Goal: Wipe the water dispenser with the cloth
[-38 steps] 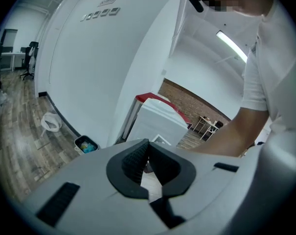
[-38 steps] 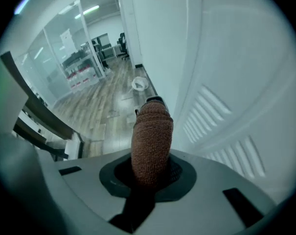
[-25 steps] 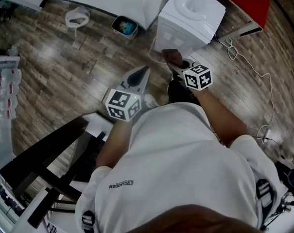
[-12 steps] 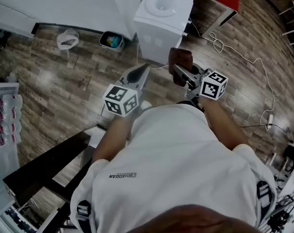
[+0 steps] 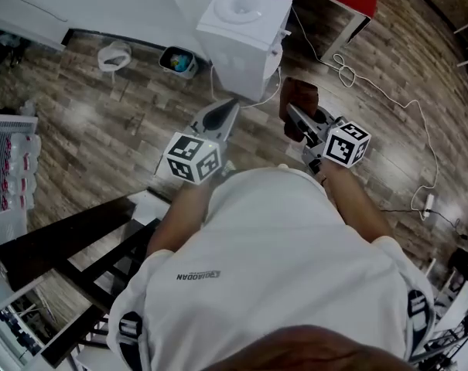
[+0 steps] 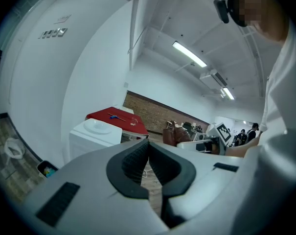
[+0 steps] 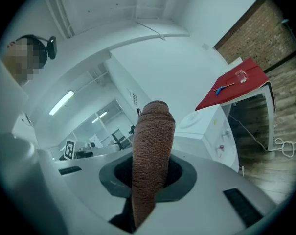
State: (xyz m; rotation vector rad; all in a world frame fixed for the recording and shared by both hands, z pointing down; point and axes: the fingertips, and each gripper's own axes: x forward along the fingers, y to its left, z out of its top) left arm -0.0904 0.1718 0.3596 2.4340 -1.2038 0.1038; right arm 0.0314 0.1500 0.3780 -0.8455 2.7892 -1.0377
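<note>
Right gripper view: right gripper (image 7: 147,180) pinches cloth (image 7: 152,141) (left gripper (image 6: 148,165) pressed together, empty); wiping the water dispenser (image 7: 210,131) might tug it loose.

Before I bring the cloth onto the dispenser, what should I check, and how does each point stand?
1. Cloth gripped by the right gripper: ok, jaws shut on it.
2. Left gripper free: ok, jaws together, nothing between.
3. Cloth on the water dispenser: not ok, they are apart.
4. Dispenser top bare: ok, no bottle.
5. Dispenser unplugged: cannot tell; a cable lies on the floor beside it.
</note>
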